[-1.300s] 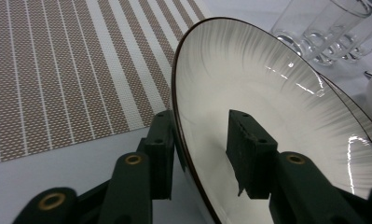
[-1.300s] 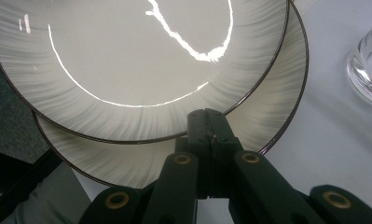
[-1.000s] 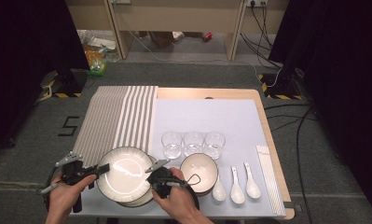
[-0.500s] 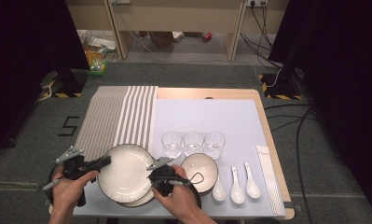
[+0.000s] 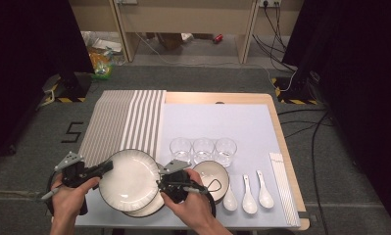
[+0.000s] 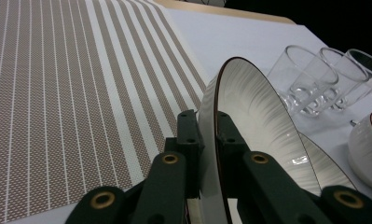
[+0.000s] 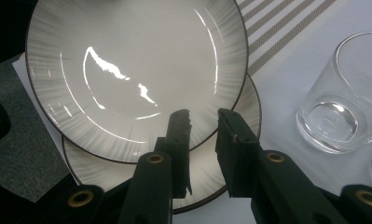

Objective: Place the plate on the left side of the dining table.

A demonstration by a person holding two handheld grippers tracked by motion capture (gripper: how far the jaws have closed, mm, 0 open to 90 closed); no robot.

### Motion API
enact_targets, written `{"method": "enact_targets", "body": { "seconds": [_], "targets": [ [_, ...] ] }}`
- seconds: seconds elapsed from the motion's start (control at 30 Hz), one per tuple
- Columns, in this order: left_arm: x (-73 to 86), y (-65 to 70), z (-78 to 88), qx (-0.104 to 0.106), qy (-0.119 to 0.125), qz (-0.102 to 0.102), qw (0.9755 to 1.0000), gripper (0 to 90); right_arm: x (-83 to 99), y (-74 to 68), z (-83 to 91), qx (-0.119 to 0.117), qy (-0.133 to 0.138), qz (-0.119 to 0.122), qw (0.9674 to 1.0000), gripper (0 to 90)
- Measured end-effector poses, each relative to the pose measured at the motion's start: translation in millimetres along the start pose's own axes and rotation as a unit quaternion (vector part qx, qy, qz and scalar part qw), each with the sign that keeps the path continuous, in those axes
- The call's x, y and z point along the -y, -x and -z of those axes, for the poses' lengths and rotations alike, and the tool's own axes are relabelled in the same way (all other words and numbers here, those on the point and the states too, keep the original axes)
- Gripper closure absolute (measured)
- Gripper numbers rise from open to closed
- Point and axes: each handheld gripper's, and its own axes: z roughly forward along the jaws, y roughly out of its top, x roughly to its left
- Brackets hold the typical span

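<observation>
On lower plate: upper plate.

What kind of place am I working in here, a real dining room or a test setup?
Most likely a lab or recording setup, not a dining room. The table is staged with a striped placemat and neat rows of glasses and spoons, while cables trail over grey carpet between dark curtains.

Grey carpet floor, marked with a white 5 left of the table. Black curtains at both sides. Pale wooden desk frame along the far wall. Black cables at right, trailing from a wall socket. Yellow-black hazard tape on the floor.
</observation>
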Motion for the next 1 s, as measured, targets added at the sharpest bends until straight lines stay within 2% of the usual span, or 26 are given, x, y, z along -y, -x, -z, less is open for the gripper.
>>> {"method": "enact_targets", "body": {
  "seconds": [0.27,0.47,0.7,0.8,1.0],
  "targets": [
    [-5.7,0.7,3.6,0.007,0.024,0.0,0.9997,83.0,-1.6,5.5,8.1,0.005,0.032,-0.005,0.9995,70.7],
    [-8.8,1.8,5.6,0.013,0.047,-0.007,0.9988,83.0,-3.9,14.2,19.9,0.014,0.069,-0.006,0.9975,68.0],
    [-13.0,-0.6,6.0,0.019,0.073,0.004,0.9972,83.0,-5.6,23.5,29.2,0.021,0.093,-0.01,0.9954,66.8],
    [-14.6,-1.6,5.7,0.02,0.077,0.004,0.9968,83.0,-5.9,29.0,33.1,0.027,0.102,-0.011,0.9944,66.9],
    [-16.2,-4.9,3.2,0.028,0.091,0.017,0.9953,83.0,-5.4,37.8,41.9,0.037,0.121,-0.018,0.9919,66.7]
  ]
}}
